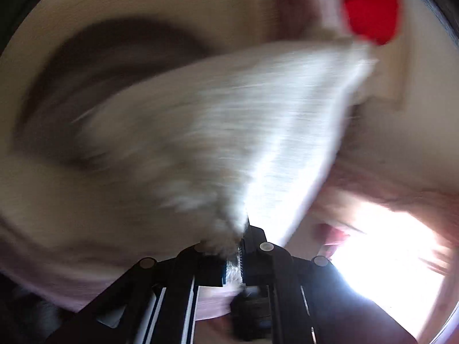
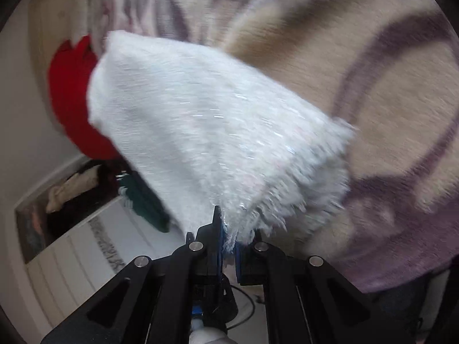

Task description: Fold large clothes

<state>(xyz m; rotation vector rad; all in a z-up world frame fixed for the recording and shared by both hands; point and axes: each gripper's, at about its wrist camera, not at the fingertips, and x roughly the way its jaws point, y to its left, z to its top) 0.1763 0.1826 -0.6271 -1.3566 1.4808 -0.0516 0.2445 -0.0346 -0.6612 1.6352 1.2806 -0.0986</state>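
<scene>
A fluffy white garment (image 1: 229, 132) hangs stretched above a beige blanket with dark purple curves (image 1: 94, 57). My left gripper (image 1: 238, 246) is shut on one fuzzy edge of it, the fabric pinched between the black jaws. In the right wrist view the same white garment (image 2: 206, 126) fans out from my right gripper (image 2: 228, 240), which is shut on another edge between its blue pads. Both views are motion-blurred.
A red cloth (image 1: 370, 5) lies at the far side of the blanket, also seen as a red cloth (image 2: 71, 97) in the right wrist view. The bed's edge drops to a white floor (image 2: 86, 252) with a shelf of dark clothes (image 2: 74, 189). Bright glare (image 1: 387, 252) fills the lower right.
</scene>
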